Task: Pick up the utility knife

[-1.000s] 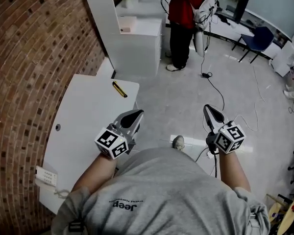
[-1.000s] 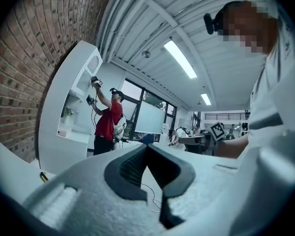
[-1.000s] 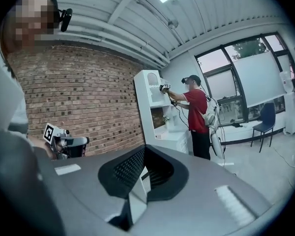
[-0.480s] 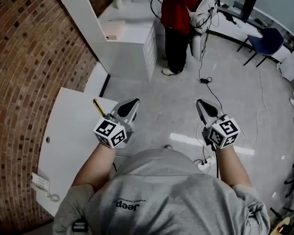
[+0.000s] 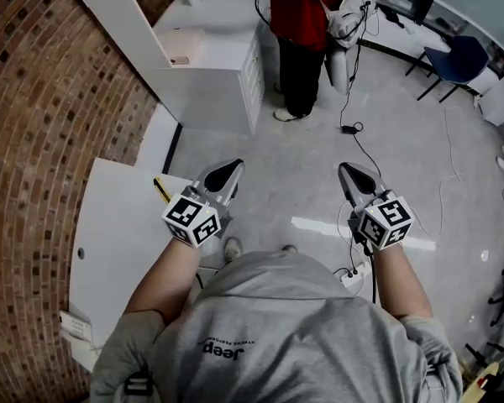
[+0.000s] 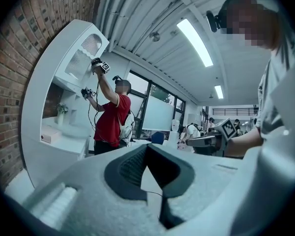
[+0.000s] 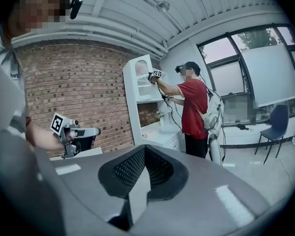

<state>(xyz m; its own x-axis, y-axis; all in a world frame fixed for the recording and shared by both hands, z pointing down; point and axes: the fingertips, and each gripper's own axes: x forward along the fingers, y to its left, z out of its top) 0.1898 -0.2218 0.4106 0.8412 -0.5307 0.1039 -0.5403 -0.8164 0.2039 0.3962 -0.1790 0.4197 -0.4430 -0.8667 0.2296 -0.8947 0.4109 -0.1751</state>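
In the head view the whole scene has slid down and to the left over the last second. The white flat-topped desk by the red brick wall now fills only the lower left of the frame.

The slim yellow-and-black utility knife used to lie well up-frame of my left gripper, on the desk's far corner. It still lies on that corner, but it now shows just left of this gripper's marker cube, partly hidden behind it.

So the left gripper's tips have passed the knife and now hang over the grey floor beyond the desk edge, pointing toward the upper middle of the frame. The right gripper has come along in parallel. It is over the floor at centre right, well away from the knife.

Both grippers are closed with the pads meeting and nothing between them; each gripper view shows only the room past the jaws, not the knife.

I judge the pick has not begun. I have closed in on the desk, but the left gripper is badly placed: it needs to draw back or swing left and tip down toward the desk corner, and its jaws must open before they can straddle the handle. The knife lies close to the desk edge, so a careless nudge could push it off.
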